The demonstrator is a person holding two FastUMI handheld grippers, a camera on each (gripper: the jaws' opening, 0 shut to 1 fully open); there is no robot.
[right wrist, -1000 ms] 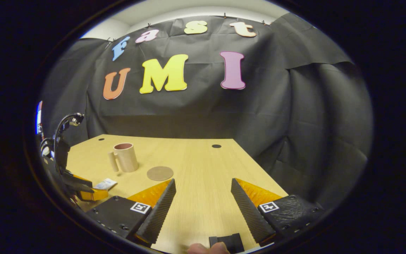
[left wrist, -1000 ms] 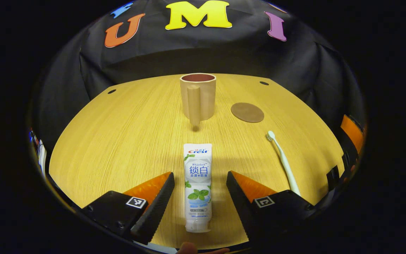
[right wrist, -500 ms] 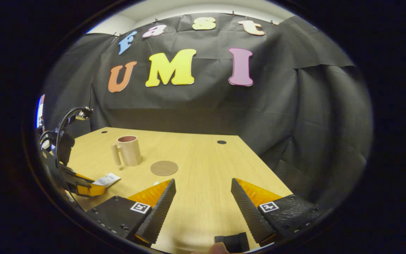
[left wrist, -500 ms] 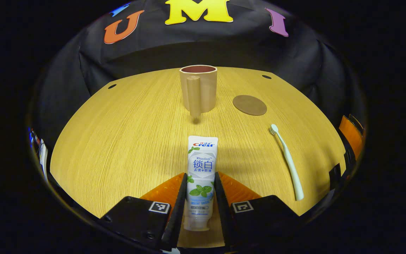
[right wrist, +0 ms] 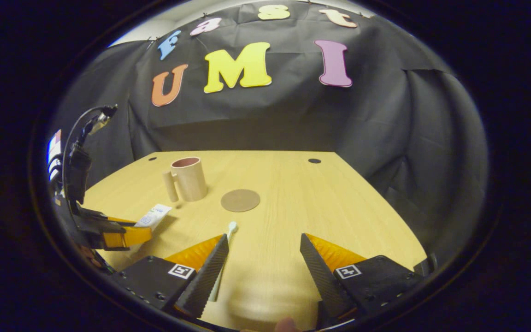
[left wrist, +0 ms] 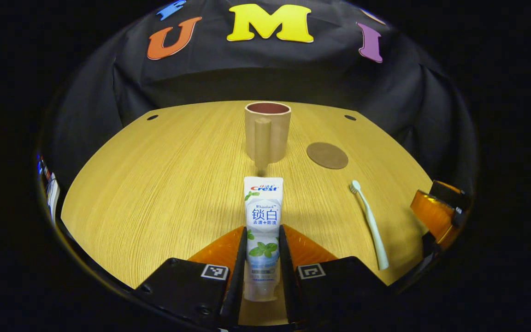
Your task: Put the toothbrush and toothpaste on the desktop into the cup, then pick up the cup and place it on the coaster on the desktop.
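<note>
- Now the left gripper [left wrist: 262,258] clamps the toothpaste [left wrist: 262,226], whose long axis points straight at the cup [left wrist: 268,131] toward the desktop's [left wrist: 155,184] far edge
- The right gripper [right wrist: 262,267] gapes empty beside the toothbrush [right wrist: 223,256]

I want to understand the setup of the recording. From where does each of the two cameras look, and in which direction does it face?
Left gripper view: rides on the left gripper, low over the desk, facing the cup; its own fingers are pressed on the toothpaste.
Right gripper view: rides on the right gripper, higher, facing across the desk to the booth wall; its fingers are open, beside the toothbrush.
Both views share the cup, the coaster, the toothbrush and the toothpaste.
</note>
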